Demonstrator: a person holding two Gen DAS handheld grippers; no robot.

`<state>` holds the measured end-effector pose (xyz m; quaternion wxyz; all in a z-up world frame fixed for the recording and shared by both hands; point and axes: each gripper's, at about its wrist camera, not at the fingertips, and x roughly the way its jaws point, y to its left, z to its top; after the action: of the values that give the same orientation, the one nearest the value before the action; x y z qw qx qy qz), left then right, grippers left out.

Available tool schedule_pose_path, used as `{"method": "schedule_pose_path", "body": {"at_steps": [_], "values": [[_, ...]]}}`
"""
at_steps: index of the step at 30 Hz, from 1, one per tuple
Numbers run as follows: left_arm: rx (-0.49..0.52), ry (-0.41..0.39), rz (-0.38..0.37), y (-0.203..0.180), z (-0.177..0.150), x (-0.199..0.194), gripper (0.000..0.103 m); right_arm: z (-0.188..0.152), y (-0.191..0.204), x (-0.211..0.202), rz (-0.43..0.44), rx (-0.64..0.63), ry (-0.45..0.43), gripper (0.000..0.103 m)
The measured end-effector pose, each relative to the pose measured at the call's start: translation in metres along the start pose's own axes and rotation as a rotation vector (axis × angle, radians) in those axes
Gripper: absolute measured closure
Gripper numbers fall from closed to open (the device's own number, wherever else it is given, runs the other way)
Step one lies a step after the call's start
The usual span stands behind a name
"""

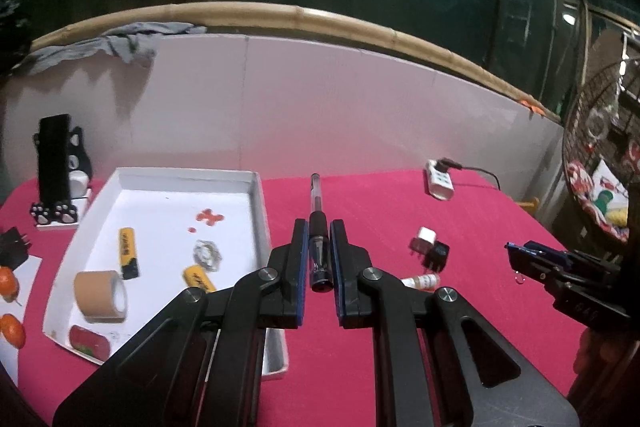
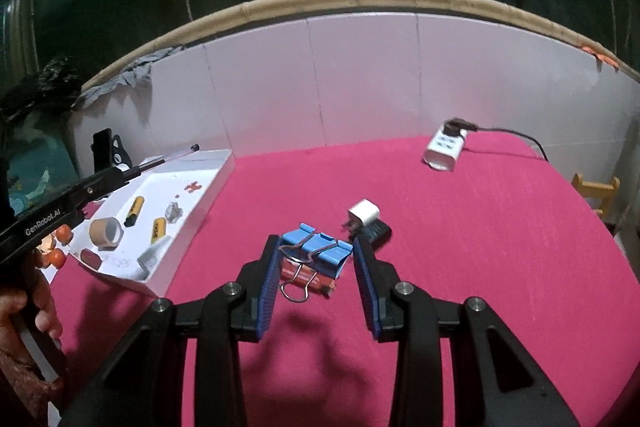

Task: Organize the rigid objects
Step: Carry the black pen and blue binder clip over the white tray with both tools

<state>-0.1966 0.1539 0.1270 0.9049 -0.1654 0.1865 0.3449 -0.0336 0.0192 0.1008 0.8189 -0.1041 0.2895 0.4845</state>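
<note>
My left gripper (image 1: 319,229) is shut on a clear pen (image 1: 318,219) with a black grip, which sticks out forward above the red cloth beside the white tray (image 1: 258,211). The right wrist view shows that pen (image 2: 180,151) over the tray's far end (image 2: 222,167). My right gripper (image 2: 318,259) is shut on a blue binder clip (image 2: 316,247), held a little above the cloth with its wire handles hanging. A small red-labelled bottle (image 2: 310,278) lies just under the clip. From the left wrist view the right gripper (image 1: 520,253) is at the far right.
The tray holds a tape roll (image 1: 100,295), two yellow cylinders, a metal ring and a red piece. A white charger (image 2: 363,214) and a black adapter (image 2: 378,231) lie beyond the clip. A power strip (image 2: 444,147) sits near the white back wall. A phone stand (image 1: 56,167) and orange fruits (image 1: 8,283) are left.
</note>
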Motion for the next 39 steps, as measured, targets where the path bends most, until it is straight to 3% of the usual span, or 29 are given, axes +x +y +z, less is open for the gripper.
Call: {"method": "schedule_pose_path", "body": {"at_steps": [16, 28, 39], "values": [[-0.131, -0.08, 0.115, 0.076, 0.007, -0.037, 0.093, 0.033, 0.057, 0.016, 0.094, -0.104, -0.034, 0.068], [-0.191, -0.096, 0.206, 0.129, 0.002, -0.057, 0.093, 0.051, 0.106, 0.032, 0.158, -0.189, -0.042, 0.068], [-0.176, -0.11, 0.261, 0.158, 0.014, -0.061, 0.093, 0.067, 0.146, 0.053, 0.231, -0.237, -0.038, 0.068]]}}
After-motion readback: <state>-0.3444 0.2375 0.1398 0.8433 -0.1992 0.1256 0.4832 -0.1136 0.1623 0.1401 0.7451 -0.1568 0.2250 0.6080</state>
